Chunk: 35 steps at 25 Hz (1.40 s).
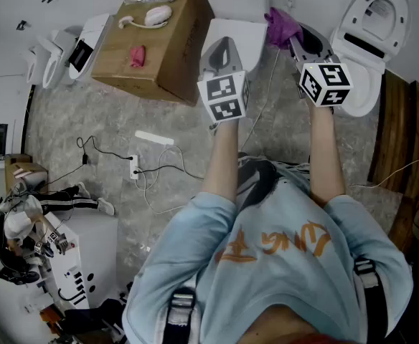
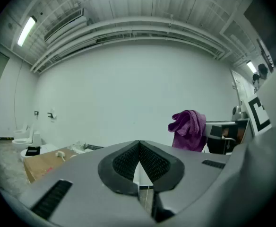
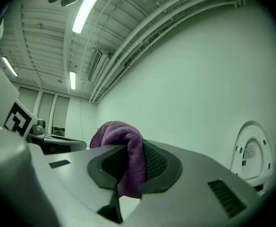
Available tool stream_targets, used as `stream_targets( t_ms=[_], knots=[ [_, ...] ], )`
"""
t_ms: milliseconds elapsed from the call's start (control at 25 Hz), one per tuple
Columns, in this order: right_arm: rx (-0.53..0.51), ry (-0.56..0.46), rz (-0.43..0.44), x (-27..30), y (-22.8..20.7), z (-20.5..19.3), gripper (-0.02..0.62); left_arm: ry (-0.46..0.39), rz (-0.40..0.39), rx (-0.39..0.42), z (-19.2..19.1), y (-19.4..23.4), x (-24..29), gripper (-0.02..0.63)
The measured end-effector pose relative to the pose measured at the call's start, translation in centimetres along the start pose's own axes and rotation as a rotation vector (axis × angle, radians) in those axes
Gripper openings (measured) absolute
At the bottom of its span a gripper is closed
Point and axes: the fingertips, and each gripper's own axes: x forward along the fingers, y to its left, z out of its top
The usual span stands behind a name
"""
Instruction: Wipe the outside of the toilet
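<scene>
Right gripper view: purple terry cloth (image 3: 116,134) pinched in right gripper (image 3: 133,157) jaws; left gripper (image 2: 139,162) closed, empty. Press flat against white toilet (image 1: 364,95) exterior.

Nothing legible — the orange print (image 1: 274,244) on the shirt (image 1: 195,264) and the sticker (image 3: 249,151) inside the toilet lid (image 3: 260,130) can't be made out.

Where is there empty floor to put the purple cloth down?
The bare speckled grey floor between the brown cardboard box and the black cables is free for the purple cloth. Around the white power strip and the equipment lower left it is crowded.
</scene>
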Motion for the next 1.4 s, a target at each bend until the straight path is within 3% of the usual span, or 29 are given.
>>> stream_targets(
  t_ms=[240,640,960,1200,1400],
  knots=[
    [-0.021,0.004,0.024,0.3,-0.4,0.4,0.074,0.003,0.005,-0.002,0.0,0.0,0.4,0.025],
    [0.054,0.006,-0.004,1.6,-2.1,-0.1,0.074,0.004,0.063,-0.027,-0.1,2.3,0.7,0.026],
    [0.06,0.036,0.029,3.9,0.2,-1.0,0.074,-0.002,0.127,-0.055,-0.2,6.2,-0.5,0.025],
    [0.041,0.02,0.03,5.6,0.5,-0.3,0.074,-0.033,0.114,-0.079,0.9,7.6,1.0,0.025],
    [0.029,0.014,-0.022,7.6,-1.7,-0.3,0.074,-0.042,0.083,-0.081,0.6,8.1,4.0,0.025]
  ],
)
